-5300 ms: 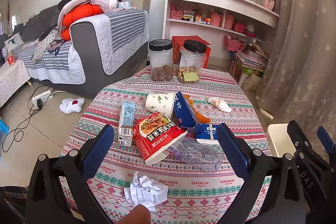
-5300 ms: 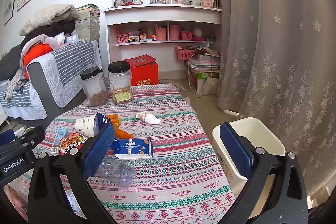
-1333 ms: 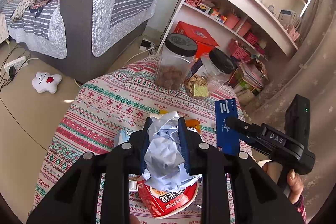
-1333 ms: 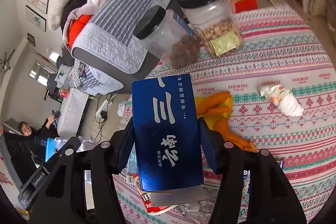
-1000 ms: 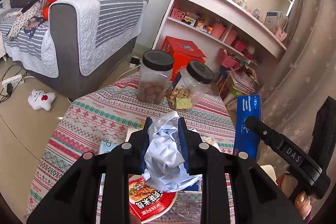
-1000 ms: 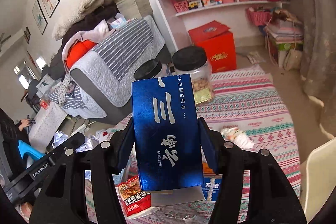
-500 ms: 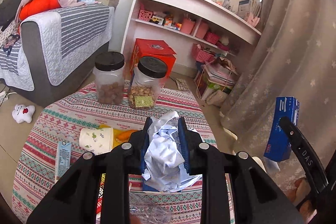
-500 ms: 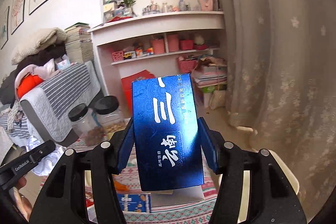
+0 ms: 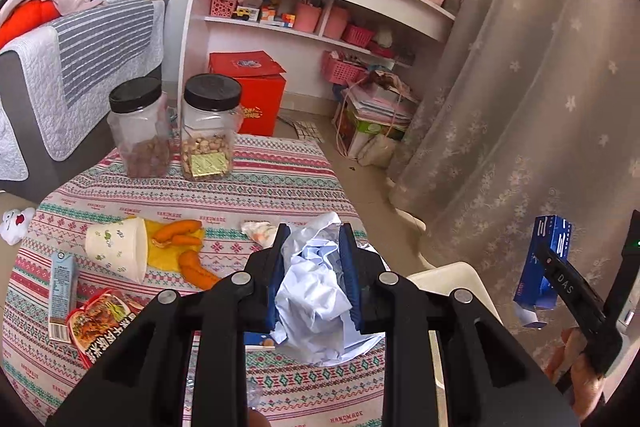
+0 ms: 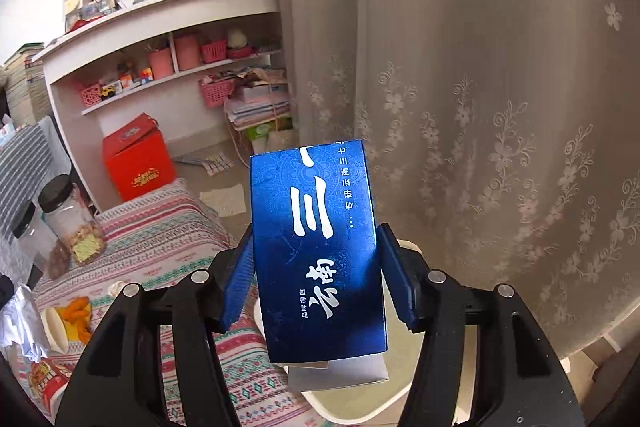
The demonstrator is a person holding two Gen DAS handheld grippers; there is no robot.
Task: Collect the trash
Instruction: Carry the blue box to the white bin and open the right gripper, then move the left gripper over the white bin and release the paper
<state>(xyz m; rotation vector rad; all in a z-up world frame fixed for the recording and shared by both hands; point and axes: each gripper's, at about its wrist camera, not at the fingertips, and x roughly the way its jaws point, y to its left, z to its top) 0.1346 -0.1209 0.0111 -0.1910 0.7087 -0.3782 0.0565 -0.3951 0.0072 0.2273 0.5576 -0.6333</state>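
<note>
Left tongs [image 9: 313,269] pinch a wad of crumpled white paper [image 9: 316,301] between their blue pads, and we hold it above the near edge of the table [image 9: 280,187], just beside the cream bin [image 9: 448,277] on the floor to its right. Our right tongs [image 10: 318,281] carry a blue box [image 10: 318,255] with white lettering; their jaws are opening, the box sits between them, and a slim gap shows on its right side while the left pad is close against it. We cannot tell whether the pads still press on it. The box hangs over the bin, whose pale rim [image 10: 360,403] shows under it in the right wrist view, with a flowered curtain [image 10: 500,107] behind. In the left wrist view the same box [image 9: 544,263] appears at the far right, in front of the curtain and above the bin, with a hand [image 9: 576,371] gripping the handle below it.

On the patterned tablecloth we see two black-lidded jars [image 9: 172,127] at the far side, a paper cup [image 9: 116,253] on its side, orange peel [image 9: 180,247] just beside it, a small milk carton [image 9: 62,297] near the left edge, a red noodle cup [image 9: 100,323] next to that, and a small white wrapper [image 9: 256,229] near the middle.
</note>
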